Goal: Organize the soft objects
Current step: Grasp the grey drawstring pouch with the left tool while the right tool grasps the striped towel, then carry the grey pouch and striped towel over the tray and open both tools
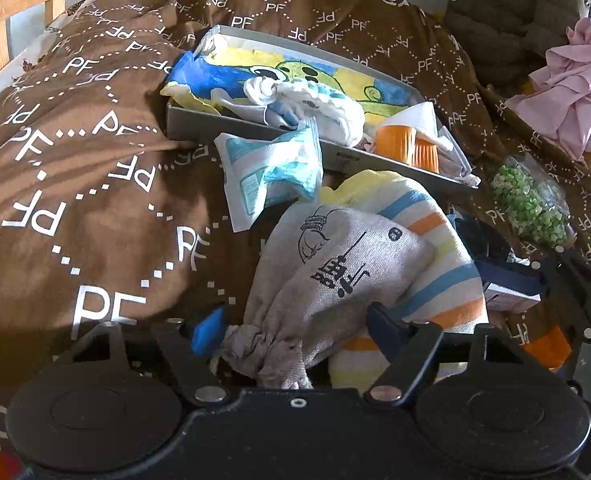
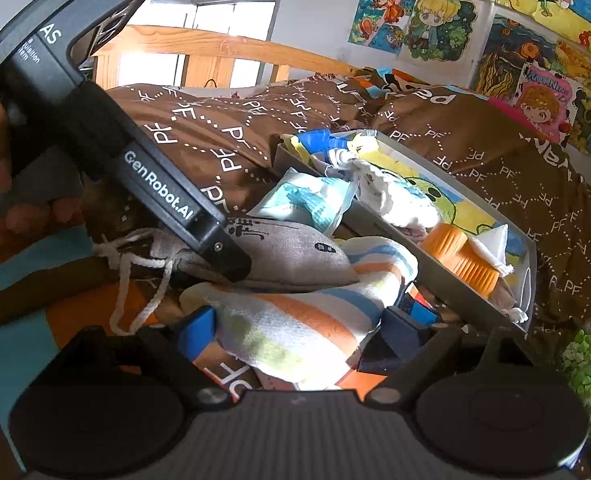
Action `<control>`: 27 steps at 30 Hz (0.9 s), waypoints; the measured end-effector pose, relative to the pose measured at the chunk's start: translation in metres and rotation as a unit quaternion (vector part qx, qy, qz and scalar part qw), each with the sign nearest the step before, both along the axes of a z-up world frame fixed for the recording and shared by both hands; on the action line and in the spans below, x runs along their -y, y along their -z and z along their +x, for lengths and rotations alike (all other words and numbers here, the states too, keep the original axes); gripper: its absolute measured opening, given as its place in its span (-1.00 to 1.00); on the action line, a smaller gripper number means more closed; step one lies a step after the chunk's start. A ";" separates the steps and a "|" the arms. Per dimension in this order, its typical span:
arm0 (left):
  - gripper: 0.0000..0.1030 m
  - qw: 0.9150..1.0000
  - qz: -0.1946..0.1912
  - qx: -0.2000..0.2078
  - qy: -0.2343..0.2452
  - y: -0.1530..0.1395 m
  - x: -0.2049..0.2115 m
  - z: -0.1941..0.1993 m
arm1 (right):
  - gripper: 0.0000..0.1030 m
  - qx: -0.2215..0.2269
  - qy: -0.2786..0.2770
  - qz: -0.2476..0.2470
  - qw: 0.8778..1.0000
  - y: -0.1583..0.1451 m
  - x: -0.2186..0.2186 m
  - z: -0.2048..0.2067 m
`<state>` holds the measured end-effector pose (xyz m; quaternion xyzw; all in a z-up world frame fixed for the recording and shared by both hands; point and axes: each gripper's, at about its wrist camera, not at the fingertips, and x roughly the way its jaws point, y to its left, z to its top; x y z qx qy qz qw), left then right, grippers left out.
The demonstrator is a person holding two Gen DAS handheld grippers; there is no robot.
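Observation:
A grey drawstring pouch [image 1: 327, 276] with black print lies on a striped towel [image 1: 435, 264] on the brown bed cover. My left gripper [image 1: 295, 328] has its jaws around the pouch's gathered neck, apparently closed on it. In the right wrist view the left gripper's body [image 2: 183, 208] reaches down onto the pouch [image 2: 295, 256]. My right gripper [image 2: 295, 332] straddles the striped towel [image 2: 307, 320], its blue fingertips [image 2: 197, 332] on either side and pressing the cloth. A grey tray [image 1: 255, 128] behind holds a cartoon cloth [image 1: 255, 72], a white cloth and an orange item [image 1: 407, 144].
A blue-white packet [image 1: 271, 176] leans on the tray's front wall. A bag of green bits [image 1: 531, 204] lies to the right, with pink fabric [image 1: 571, 88] and a dark jacket [image 1: 507, 8] beyond. A wooden bed rail [image 2: 223, 48] and wall posters [image 2: 495, 32] stand behind.

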<state>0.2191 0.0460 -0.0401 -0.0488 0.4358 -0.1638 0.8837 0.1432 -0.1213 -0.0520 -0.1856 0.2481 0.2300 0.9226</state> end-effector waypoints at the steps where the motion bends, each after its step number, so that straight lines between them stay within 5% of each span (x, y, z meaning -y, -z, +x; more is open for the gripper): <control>1: 0.40 1.000 -0.001 0.001 -0.001 0.000 0.000 0.000 | 0.75 0.000 0.000 0.001 1.000 0.000 0.000 0.000; 7: 0.08 1.000 -0.007 -0.008 -0.005 0.000 -0.003 0.001 | 0.66 -0.006 0.005 0.001 1.000 0.001 0.000 0.001; 15: 0.22 1.000 0.003 -0.026 0.016 0.009 0.002 0.002 | 0.56 -0.008 0.004 0.004 1.000 0.000 -0.001 0.001; 20: -0.18 1.000 0.005 -0.022 0.009 0.005 0.000 0.002 | 0.41 -0.007 0.005 0.004 1.000 -0.001 -0.001 0.000; 27: -0.31 1.000 0.015 -0.006 0.007 -0.005 0.003 -0.004 | 0.12 -0.007 0.008 0.004 1.000 -0.002 -0.001 0.000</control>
